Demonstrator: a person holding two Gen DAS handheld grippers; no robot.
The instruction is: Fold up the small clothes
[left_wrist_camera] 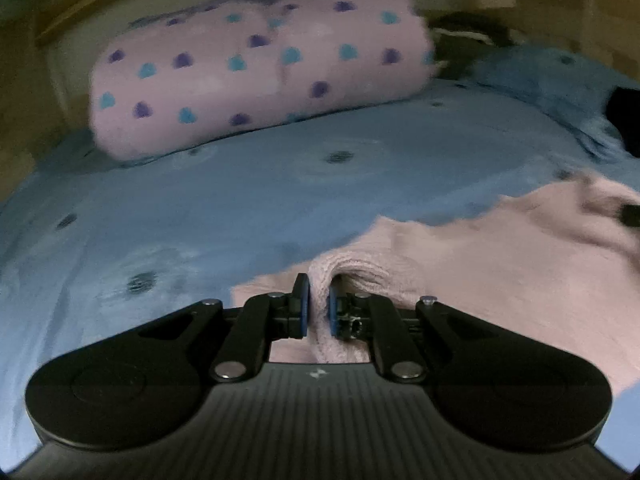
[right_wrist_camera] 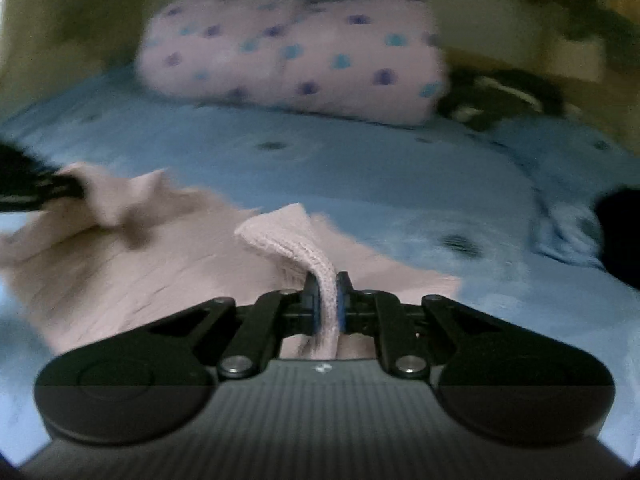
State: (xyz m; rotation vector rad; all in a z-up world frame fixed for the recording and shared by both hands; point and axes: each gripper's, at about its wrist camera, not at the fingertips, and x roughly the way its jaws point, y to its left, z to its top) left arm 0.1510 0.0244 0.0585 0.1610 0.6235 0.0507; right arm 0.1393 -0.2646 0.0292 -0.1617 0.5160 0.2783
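Blue bedsheet [left_wrist_camera: 248, 200] carries one pink knit garment [left_wrist_camera: 500, 264] below one spotted pillow [left_wrist_camera: 256, 76]; left gripper [left_wrist_camera: 318, 298] and right gripper [right_wrist_camera: 329, 296], two in all, each pinch the garment between their fingers.

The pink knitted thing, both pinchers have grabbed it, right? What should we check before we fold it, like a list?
1. Left gripper holds the pink knitted garment: ok, a ridge of knit sits between its closed pads.
2. Right gripper holds it too: ok, a ribbed edge is pinched and sticks out past the fingers.
3. Garment lying flat: not ok, it is bunched and wrinkled near the left gripper in the right wrist view.
4. Free space on the blue bedspread ahead: ok.
5. Spotted pillow out of the way: ok, it lies well beyond the garment.
6. Both grips on matching corners: cannot tell, the pictures are blurred.
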